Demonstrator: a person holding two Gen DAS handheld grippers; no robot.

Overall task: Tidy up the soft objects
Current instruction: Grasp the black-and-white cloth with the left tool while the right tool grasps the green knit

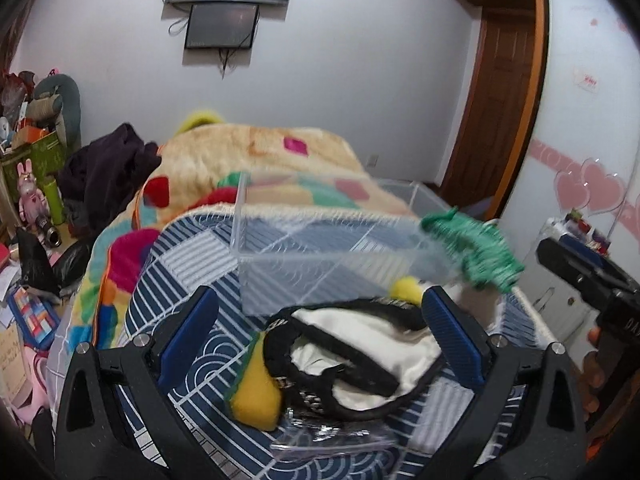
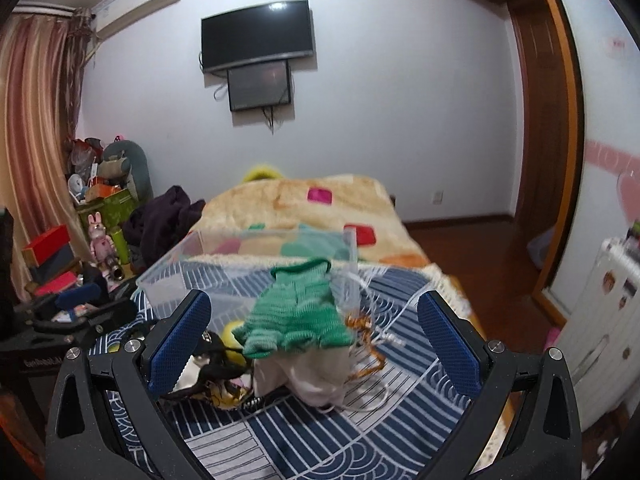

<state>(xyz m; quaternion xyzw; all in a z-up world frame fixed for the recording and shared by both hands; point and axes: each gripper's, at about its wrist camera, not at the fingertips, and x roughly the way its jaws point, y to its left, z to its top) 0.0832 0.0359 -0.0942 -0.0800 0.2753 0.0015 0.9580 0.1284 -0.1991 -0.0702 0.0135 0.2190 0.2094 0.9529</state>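
Clear bin (image 1: pixel 280 240) looked empty, so with both your left tool (image 1: pixel 320 336) and right tool (image 2: pixel 316 344) wide, holding nothing, green knit (image 2: pixel 296 316), black-trimmed cloth (image 1: pixel 360 352) and yellow plush (image 1: pixel 256 400) remained on the bed (image 2: pixel 320 432).

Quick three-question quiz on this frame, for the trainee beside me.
1. True or false: the left tongs are shut on the black-and-white garment.
2. What colour is the knitted piece near the clear box? A red, B green, C purple.
3. Fill the gap: the clear box stands on the ____.

Key: 1 false, the jaws stand wide open around the garment. 2 B. 3 bed.
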